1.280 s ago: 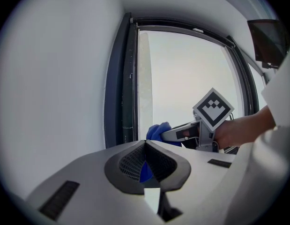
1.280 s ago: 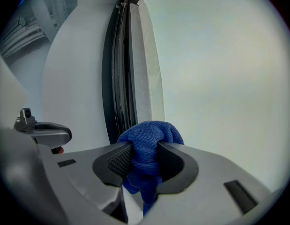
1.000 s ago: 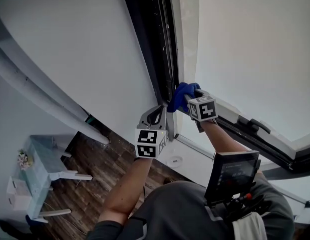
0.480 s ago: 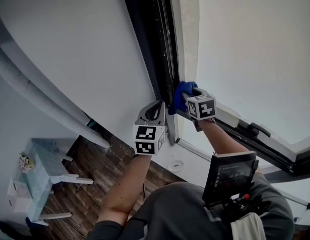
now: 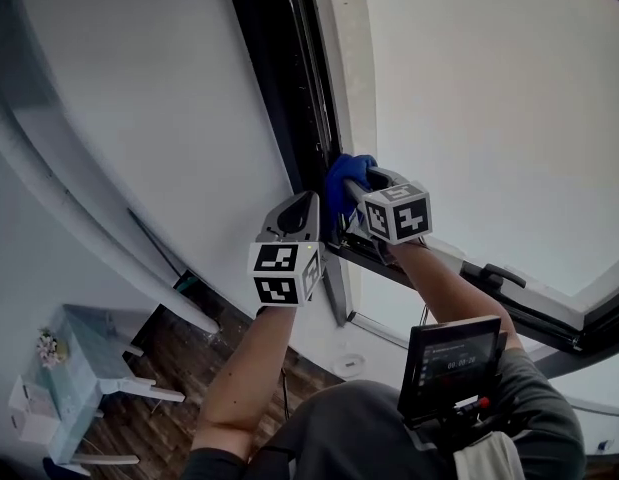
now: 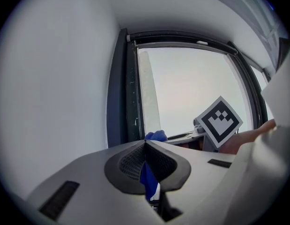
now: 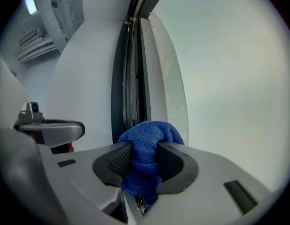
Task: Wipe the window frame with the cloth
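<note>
A dark window frame (image 5: 289, 88) runs up the middle of the head view between a white wall and the bright pane. A blue cloth (image 5: 344, 180) is bunched against the frame's lower corner. My right gripper (image 5: 361, 190) is shut on it; in the right gripper view the cloth (image 7: 147, 139) bulges out between the pads and touches the frame (image 7: 130, 69). My left gripper (image 5: 307, 203) hangs just left of the cloth with its jaws closed tip to tip (image 6: 145, 144). A blue sliver shows under its pads; I cannot tell what it is. The cloth (image 6: 156, 135) lies just beyond.
The white wall (image 5: 139, 88) lies left of the frame and the glass pane (image 5: 489, 88) right of it. A dark lower sash with a handle (image 5: 499, 273) runs off to the right. A screen device (image 5: 449, 353) hangs at the person's chest. Far below are a wooden floor and a pale table (image 5: 79, 368).
The right gripper has slid the cloth up and to the left along the frame. The left gripper has risen alongside it, still closed.
</note>
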Motion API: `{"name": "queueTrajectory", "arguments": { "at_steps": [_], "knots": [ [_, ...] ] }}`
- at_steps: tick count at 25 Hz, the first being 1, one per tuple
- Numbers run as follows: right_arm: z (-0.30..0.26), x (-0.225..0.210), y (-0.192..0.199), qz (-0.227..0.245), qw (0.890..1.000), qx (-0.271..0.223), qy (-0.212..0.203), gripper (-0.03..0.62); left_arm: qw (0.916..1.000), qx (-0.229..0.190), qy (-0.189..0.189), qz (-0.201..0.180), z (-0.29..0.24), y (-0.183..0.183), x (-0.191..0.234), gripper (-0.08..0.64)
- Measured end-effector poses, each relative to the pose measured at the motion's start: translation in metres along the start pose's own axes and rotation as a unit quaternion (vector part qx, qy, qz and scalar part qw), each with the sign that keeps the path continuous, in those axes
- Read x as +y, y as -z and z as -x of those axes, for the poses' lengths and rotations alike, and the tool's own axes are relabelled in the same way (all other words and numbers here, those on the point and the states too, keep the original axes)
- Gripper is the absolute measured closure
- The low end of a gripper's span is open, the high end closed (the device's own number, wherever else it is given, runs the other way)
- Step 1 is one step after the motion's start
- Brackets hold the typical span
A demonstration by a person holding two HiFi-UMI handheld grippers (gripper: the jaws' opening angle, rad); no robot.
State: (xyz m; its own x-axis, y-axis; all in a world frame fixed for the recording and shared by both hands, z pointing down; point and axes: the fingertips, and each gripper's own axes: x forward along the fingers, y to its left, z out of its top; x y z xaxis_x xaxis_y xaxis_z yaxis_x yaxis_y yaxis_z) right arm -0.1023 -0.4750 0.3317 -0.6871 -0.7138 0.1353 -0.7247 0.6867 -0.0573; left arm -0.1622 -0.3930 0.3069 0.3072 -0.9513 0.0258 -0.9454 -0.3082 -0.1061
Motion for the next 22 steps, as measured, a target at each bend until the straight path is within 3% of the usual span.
{"name": "queueTrajectory", "arguments": {
  "at_steps": [7,15,18,22],
  "knots": [
    [0.010,0.012,-0.065,0.013,0.999,-0.039,-0.018,0.454,0.9987,-0.029,0.040,-0.016,-0.003,-0.060,-0.008,0.551],
    [0.020,0.008,-0.139,0.025,0.996,-0.084,-0.025,0.454,0.9960,-0.079,0.031,-0.029,-0.003,-0.136,-0.001,0.551],
    [0.021,0.009,-0.160,0.032,0.994,-0.097,-0.028,0.454,0.9952,-0.089,0.034,-0.023,-0.002,-0.153,-0.001,0.551],
    [0.023,0.011,-0.193,0.034,0.992,-0.122,-0.026,0.454,0.9936,-0.099,0.032,-0.043,-0.006,-0.176,0.003,0.551]
  ]
}}
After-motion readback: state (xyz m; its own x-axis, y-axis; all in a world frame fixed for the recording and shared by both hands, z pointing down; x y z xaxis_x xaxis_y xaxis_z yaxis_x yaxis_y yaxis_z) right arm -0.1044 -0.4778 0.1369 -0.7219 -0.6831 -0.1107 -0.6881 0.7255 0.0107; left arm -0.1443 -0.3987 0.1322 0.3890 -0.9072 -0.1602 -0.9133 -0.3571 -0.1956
